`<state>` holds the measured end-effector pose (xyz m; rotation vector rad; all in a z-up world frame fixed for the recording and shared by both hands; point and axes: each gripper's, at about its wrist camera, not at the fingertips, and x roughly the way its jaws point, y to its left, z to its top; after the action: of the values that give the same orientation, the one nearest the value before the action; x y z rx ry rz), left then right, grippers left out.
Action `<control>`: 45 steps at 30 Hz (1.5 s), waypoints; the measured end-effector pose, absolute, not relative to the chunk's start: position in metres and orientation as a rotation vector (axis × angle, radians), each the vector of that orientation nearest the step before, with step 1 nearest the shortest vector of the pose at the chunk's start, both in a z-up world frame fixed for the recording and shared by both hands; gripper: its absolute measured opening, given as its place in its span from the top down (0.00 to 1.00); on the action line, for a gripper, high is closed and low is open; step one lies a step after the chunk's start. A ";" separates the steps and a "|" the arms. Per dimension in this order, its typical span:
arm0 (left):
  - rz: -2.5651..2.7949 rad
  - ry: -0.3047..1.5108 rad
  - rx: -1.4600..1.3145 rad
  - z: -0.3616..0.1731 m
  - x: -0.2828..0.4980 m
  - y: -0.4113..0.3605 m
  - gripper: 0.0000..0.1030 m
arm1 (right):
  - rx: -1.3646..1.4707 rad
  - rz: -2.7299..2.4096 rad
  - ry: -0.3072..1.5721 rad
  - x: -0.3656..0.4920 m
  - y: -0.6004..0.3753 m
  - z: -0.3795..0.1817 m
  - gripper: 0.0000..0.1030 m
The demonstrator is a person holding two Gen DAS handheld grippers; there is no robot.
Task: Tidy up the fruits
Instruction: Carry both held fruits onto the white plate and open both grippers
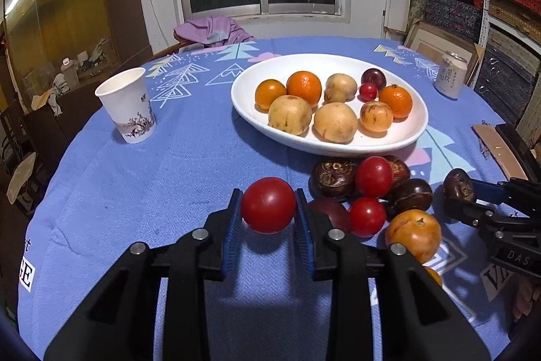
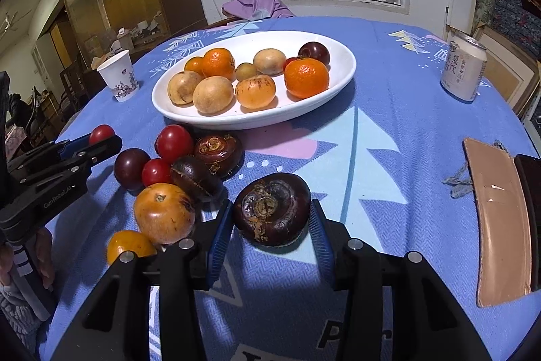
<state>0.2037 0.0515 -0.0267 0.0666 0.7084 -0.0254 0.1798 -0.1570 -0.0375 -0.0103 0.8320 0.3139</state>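
My left gripper (image 1: 268, 208) is shut on a red tomato (image 1: 268, 204), held just above the blue tablecloth; it also shows in the right wrist view (image 2: 101, 133). My right gripper (image 2: 272, 219) is shut on a dark water chestnut (image 2: 272, 208), which also shows in the left wrist view (image 1: 458, 185). A white oval plate (image 1: 410, 131) (image 2: 162, 104) holds several oranges, yellow-brown fruits and a dark plum. Between the grippers lies a loose cluster of tomatoes (image 1: 373, 176) (image 2: 173, 142), water chestnuts (image 1: 333, 178) (image 2: 218, 151) and an orange persimmon (image 1: 414, 234) (image 2: 164, 212).
A paper cup (image 1: 126, 105) (image 2: 118, 78) stands at the left of the table. A drink can (image 1: 449, 75) (image 2: 463, 66) stands at the far right. A tan flat case (image 2: 500, 222) lies at the right edge. A purple cloth (image 1: 211, 29) hangs behind the table.
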 end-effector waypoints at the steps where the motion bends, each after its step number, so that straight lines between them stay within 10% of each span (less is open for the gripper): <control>1: -0.027 0.702 0.063 -0.025 0.201 0.052 0.71 | -0.008 0.314 0.826 0.177 -0.158 -0.037 0.55; 24: -0.070 0.540 0.052 0.092 0.215 0.049 0.71 | 0.140 0.356 0.500 0.194 -0.187 0.113 0.55; 42: -0.060 0.781 -0.010 -0.011 0.370 0.043 0.70 | -0.059 0.308 0.775 0.336 -0.107 -0.010 0.55; 45: -0.052 0.762 -0.006 -0.011 0.371 0.045 0.56 | -0.090 0.315 0.769 0.337 -0.103 -0.013 0.54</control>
<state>0.3714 0.0451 -0.0111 -0.0059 0.7617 -0.0518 0.3370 -0.1027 -0.0128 -0.0902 0.7692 0.3150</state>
